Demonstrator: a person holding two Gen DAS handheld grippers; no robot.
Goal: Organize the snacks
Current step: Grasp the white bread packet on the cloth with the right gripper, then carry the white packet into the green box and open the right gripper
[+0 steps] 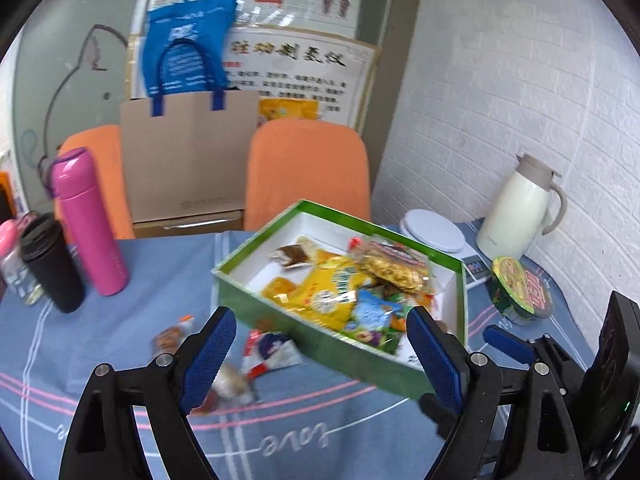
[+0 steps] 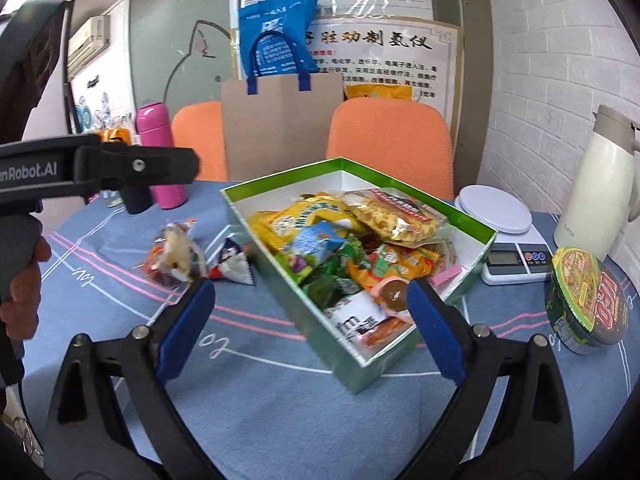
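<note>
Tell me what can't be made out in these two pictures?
- Loose clear-wrapped snack packets on the blue tablecloth: left wrist view, motion-blurred, partly behind the left gripper.
- Bottom of the green cardboard box: both views, buried under snack packets.
- Cream thermos jug: right wrist view, cut off by the edge.

Green box [image 2: 400, 376] with white interior; blue desk cloth [image 2: 280, 420] striped pink and white; pink flask [image 1: 90, 220]; orange chairs [image 1: 308, 172].
</note>
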